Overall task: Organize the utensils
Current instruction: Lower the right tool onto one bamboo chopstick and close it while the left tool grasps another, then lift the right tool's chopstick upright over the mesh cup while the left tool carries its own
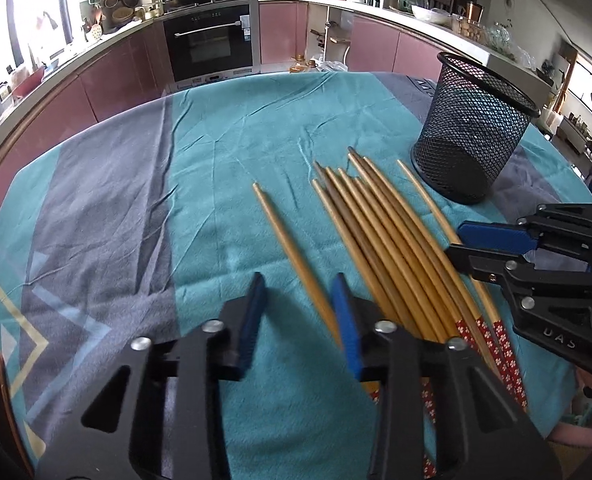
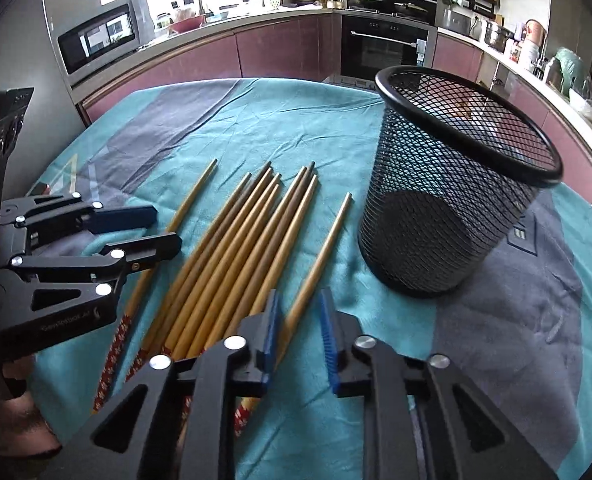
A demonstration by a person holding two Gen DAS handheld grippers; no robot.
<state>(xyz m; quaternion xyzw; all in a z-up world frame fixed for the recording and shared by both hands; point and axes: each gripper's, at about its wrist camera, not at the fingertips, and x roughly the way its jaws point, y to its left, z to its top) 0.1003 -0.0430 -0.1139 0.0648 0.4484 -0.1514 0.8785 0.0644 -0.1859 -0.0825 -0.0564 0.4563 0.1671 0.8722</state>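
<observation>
Right wrist view: mesh cup [image 2: 455, 208] looks empty; chopsticks [image 2: 232, 256] all lie on the cloth [image 2: 335, 140]; right gripper [image 2: 299, 320] and left gripper [image 1: 296, 312] both gape, holding nothing; basically not started yet.

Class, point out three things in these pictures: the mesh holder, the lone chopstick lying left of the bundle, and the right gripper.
mesh holder [image 2: 447, 216], right wrist view, on its mesh side wall.
lone chopstick [image 1: 292, 256], left wrist view, mid-shaft.
right gripper [image 2: 299, 336], right wrist view, midway between its fingertips, jaws open.
</observation>
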